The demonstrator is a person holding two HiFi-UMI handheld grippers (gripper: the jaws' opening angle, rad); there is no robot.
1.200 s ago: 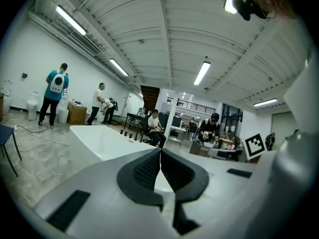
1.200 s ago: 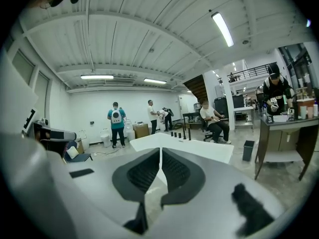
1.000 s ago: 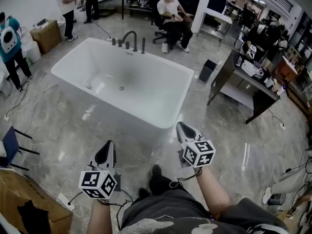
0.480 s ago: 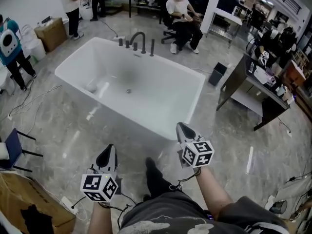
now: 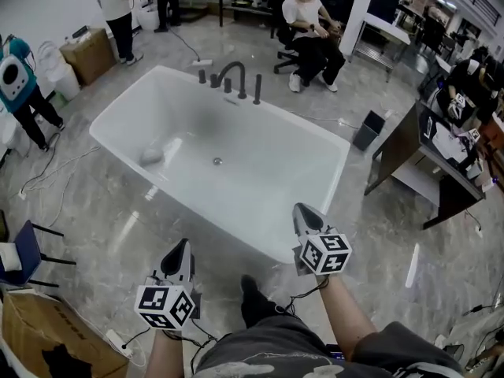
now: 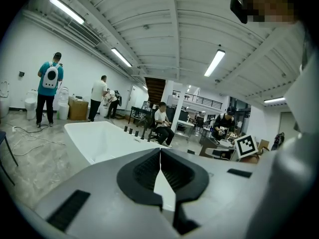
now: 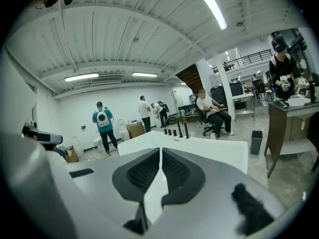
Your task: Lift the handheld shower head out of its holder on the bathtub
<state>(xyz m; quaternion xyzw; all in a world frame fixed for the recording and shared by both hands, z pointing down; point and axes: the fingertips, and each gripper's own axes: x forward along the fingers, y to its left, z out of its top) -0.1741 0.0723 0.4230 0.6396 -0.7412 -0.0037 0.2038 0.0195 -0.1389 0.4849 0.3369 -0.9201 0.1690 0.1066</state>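
A white bathtub (image 5: 331,144) stands on the grey marble floor ahead of me. On its far rim are a dark arched faucet (image 5: 231,73) and, at the right end of the row, the slim dark upright handheld shower head (image 5: 257,89) in its holder. My left gripper (image 5: 183,245) hovers over the floor short of the tub's near corner, jaws shut and empty. My right gripper (image 5: 302,208) is over the tub's near rim, also shut and empty. The left gripper view shows the tub (image 6: 99,138) beyond the shut left gripper (image 6: 160,151). The right gripper view shows the fixtures (image 7: 179,130) far beyond the shut right gripper (image 7: 160,151).
A seated person (image 5: 311,22) is behind the tub, and others stand at the back left (image 5: 118,6). A black bin (image 5: 368,130) and a desk (image 5: 441,172) are at the right. A blue chair (image 5: 24,250), cardboard boxes (image 5: 87,53) and floor cables are at the left.
Both grippers and my view have moved forward toward the tub, which now sits closer and lower in the head view. Both grippers stay shut.
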